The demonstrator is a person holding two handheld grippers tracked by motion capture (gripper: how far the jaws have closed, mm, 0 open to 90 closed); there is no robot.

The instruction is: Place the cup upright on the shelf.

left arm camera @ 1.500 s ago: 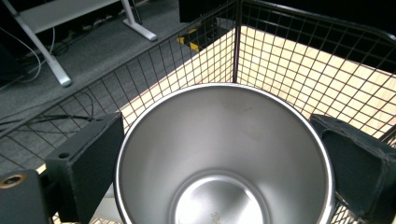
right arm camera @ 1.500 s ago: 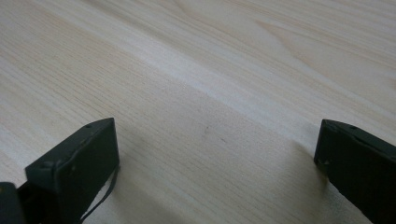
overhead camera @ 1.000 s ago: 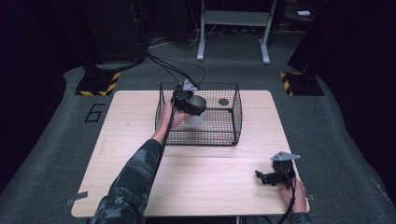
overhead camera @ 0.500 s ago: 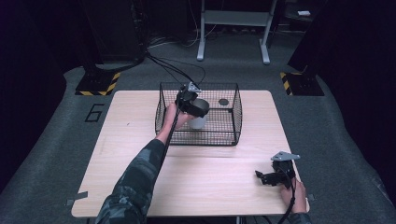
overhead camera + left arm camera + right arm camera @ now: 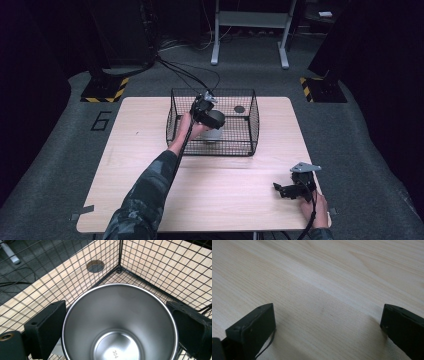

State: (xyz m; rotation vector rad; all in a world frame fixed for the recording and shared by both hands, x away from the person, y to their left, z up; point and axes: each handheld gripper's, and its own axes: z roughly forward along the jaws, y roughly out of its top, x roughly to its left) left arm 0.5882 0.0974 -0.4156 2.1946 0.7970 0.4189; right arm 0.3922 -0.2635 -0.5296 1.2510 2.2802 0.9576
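Note:
A bare steel cup point(image 5: 120, 322) with "304" stamped on its bottom stands mouth-up inside the black wire basket point(image 5: 252, 107). My left gripper point(image 5: 117, 312) reaches down into the basket from its near left side, and each jaw presses one side of the cup's rim. From above, the cup point(image 5: 216, 132) shows pale under the left gripper point(image 5: 209, 116). Far from it, my right gripper point(image 5: 286, 190) rests low over the table's front right corner. Its jaws stand wide apart around bare wood point(image 5: 328, 308).
The basket sits at the back middle of the light wooden table point(image 5: 225, 200). A round dark hole point(image 5: 239, 109) in the tabletop shows through the basket's far side. Cables trail off the back edge to the floor, where a metal stand point(image 5: 250, 30) is.
My left gripper has carried the cup down and slightly right, deeper into the basket. The right gripper has stayed in place.

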